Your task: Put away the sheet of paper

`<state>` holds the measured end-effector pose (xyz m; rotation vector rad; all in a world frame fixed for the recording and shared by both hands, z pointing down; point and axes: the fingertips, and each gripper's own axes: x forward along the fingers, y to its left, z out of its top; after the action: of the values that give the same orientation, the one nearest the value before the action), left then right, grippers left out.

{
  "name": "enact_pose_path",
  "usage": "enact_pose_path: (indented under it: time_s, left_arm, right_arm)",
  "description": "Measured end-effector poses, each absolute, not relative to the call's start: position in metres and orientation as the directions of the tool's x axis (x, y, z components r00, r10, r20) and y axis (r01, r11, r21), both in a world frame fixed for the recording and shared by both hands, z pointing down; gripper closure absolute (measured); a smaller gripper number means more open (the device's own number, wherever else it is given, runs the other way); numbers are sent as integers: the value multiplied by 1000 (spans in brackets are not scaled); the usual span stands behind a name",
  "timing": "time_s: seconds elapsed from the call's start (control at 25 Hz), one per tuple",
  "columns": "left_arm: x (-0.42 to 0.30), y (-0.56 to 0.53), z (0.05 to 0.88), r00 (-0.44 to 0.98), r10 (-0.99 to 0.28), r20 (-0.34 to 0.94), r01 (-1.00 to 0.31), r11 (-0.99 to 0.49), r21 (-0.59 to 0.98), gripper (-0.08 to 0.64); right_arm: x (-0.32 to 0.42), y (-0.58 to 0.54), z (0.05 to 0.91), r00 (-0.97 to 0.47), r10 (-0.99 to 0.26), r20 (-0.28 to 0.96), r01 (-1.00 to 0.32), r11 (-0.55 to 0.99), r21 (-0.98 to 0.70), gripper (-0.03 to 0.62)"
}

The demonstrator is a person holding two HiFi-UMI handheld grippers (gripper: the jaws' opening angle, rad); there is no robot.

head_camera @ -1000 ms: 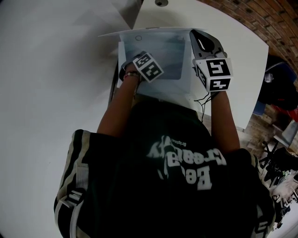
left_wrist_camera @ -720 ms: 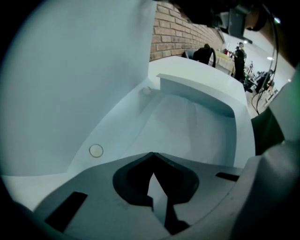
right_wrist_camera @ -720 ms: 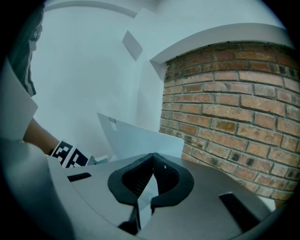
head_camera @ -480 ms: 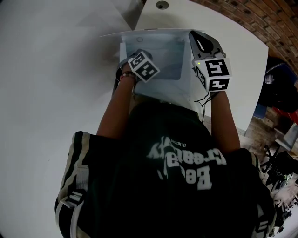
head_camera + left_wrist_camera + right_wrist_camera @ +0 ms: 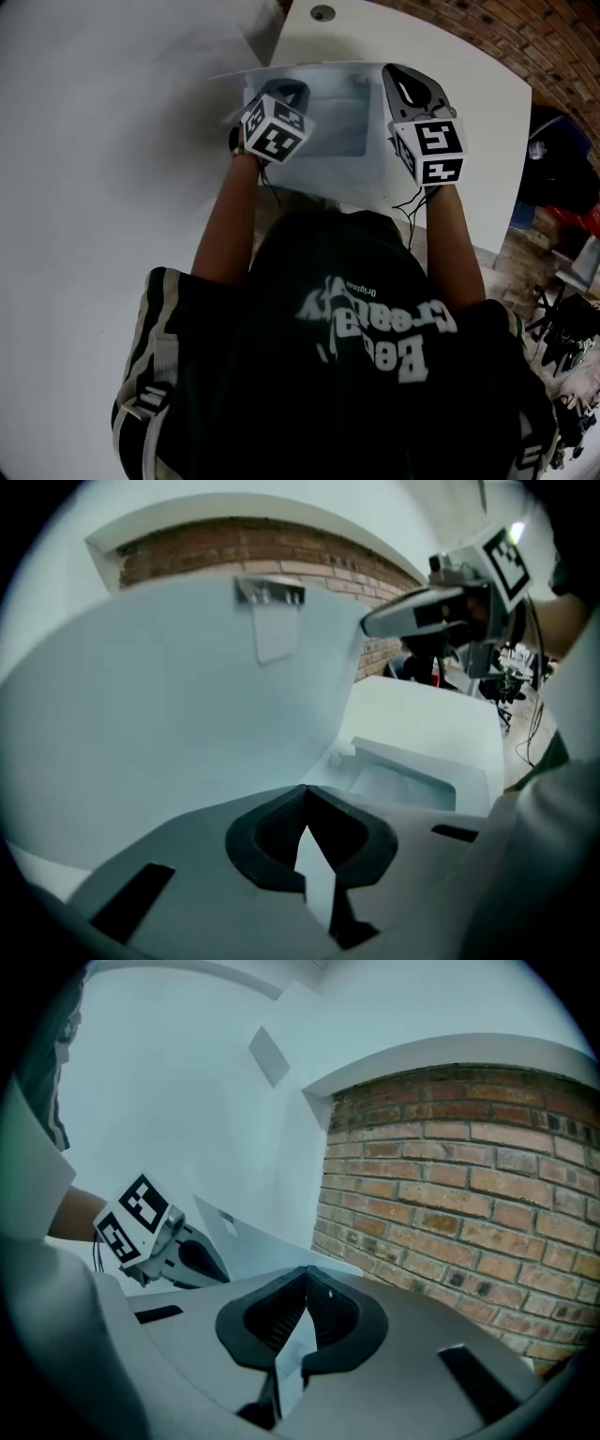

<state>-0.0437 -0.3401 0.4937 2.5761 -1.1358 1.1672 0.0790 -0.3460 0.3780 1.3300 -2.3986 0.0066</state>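
Note:
A white sheet of paper [image 5: 319, 71] hangs between my two grippers over an open white tray [image 5: 375, 178] on the white table [image 5: 478, 112]. My left gripper [image 5: 286, 89] is shut on the sheet's left part; in the left gripper view a strip of paper shows in the closed jaws [image 5: 305, 803] and the sheet [image 5: 187, 696] curves up like a wall ahead. My right gripper [image 5: 398, 75] is shut on the right part, paper pinched in the jaws [image 5: 305, 1283]. The tray [image 5: 412, 780] lies below and to the right of the left jaws.
A brick wall [image 5: 450, 1176] runs behind the table on the right. A round grommet [image 5: 322, 12] sits in the tabletop beyond the tray. The person's body hides the near table edge. Dark clutter [image 5: 562, 328] stands on the floor at the right.
My left gripper has risen and tipped, lifting its side of the sheet higher above the tray. The right gripper has stayed where it was, holding its side.

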Motion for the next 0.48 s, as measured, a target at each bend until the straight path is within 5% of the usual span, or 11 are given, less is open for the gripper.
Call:
enact_pose_path:
  time_s: [0.48]
  left_arm:
    - [-65, -334, 410, 514, -741, 433, -733, -641, -227, 558]
  right_arm:
    - [60, -305, 358, -398, -858, 324, -860, 472, 194, 598]
